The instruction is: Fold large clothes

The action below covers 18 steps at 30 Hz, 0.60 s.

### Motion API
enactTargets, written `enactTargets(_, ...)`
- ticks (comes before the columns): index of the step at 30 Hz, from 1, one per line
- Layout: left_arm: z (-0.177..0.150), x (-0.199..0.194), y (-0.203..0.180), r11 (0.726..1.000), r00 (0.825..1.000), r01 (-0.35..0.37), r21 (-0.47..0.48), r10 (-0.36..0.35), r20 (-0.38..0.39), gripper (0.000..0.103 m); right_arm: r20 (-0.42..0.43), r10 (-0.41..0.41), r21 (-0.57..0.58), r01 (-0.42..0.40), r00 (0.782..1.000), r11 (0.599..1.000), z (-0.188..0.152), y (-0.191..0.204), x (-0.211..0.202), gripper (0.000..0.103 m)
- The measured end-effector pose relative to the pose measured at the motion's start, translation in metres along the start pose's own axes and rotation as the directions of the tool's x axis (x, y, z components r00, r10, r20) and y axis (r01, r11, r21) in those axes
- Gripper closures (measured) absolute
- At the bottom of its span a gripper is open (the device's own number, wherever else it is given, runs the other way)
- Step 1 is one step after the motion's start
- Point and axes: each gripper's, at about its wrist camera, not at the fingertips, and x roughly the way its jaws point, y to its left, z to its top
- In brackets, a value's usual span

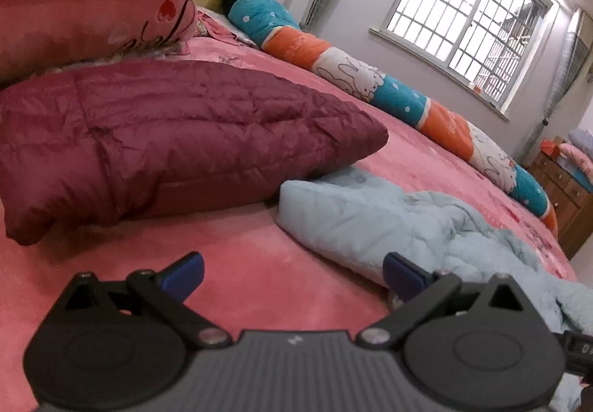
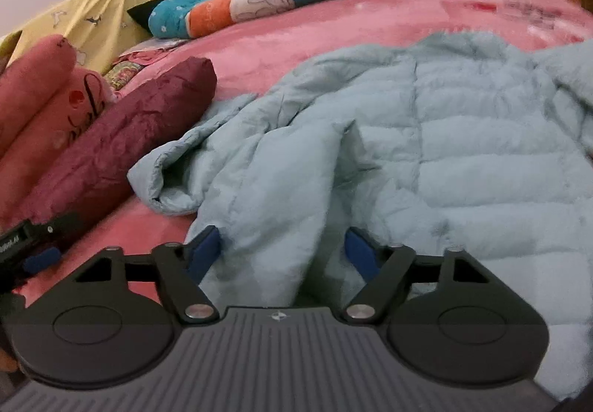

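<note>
The bed (image 1: 259,263) carries a pink plush cover in a room with a barred window (image 1: 463,11). The light blue puffer jacket (image 2: 444,152) lies spread flat, long axis across the bed, sleeve (image 2: 174,182) toward the folded maroon jacket (image 1: 166,137). Left tool (image 1: 292,271): spread, empty. Right tool (image 2: 283,249): spread, straddling a jacket fold.

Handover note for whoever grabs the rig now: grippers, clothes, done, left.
Left gripper: open, empty, over bare pink bedspread, beside the blue jacket's sleeve.
Right gripper: open, jaws straddling a fold of the light blue puffer jacket, not clamped.
Maroon jacket: lies folded by the pink pillows.
Left: blue jacket is spread out and rumpled, still to be folded.
</note>
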Motion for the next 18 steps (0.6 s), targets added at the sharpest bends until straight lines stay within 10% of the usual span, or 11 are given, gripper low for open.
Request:
enactTargets(7, 0.007, 0.0, 0.011, 0.998, 1.0, 0.026, -0.064, -0.026, 0.004, 0.001, 0.007, 0.145, -0.014, -0.145, 0.989, 0.989, -0.005, 0.025, -0.006, 0.065)
enactTargets(18, 0.014, -0.002, 0.03, 0.989, 0.999, 0.034, -0.146, -0.035, -0.006, 0.001, -0.156, 0.315, -0.216, -0.343, 0.936, 0.914, -0.065, 0.095, -0.021, 0.081)
